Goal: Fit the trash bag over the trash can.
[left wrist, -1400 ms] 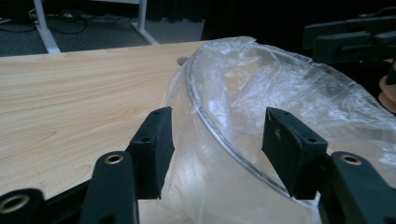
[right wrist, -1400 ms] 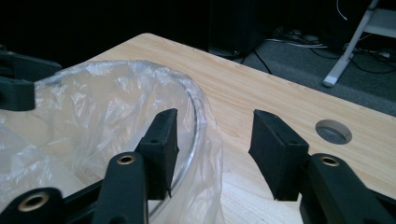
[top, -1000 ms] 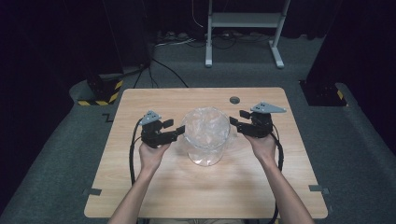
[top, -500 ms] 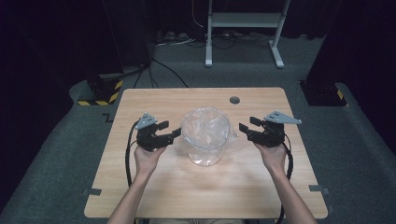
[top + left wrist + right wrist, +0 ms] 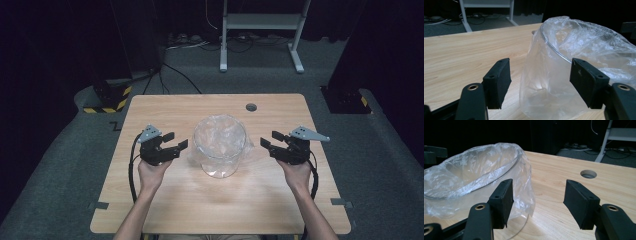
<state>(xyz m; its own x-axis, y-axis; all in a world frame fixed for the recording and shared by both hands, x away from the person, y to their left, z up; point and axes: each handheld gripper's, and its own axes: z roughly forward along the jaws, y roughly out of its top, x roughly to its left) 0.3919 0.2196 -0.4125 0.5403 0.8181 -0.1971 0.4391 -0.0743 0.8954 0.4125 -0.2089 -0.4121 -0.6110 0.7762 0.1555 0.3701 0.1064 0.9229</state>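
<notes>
Bowl (image 5: 220, 150), clear and glass-like, lined with a thin plastic bag (image 5: 219, 136) folded over its rim, stands mid-tabletop (image 5: 165, 107) between the two grippers, touched by neither. Left hand-held gripper (image 5: 175, 142) and right hand-held gripper (image 5: 270, 142) sit apart on either side, jaws wide and empty; the right's jaws have just been opening. Judged: bowl stiff, smooth, likely slippery and breakable, the bag flimsy and crinkly, so best pinch the loose film at the rim rather than the wall.
</notes>
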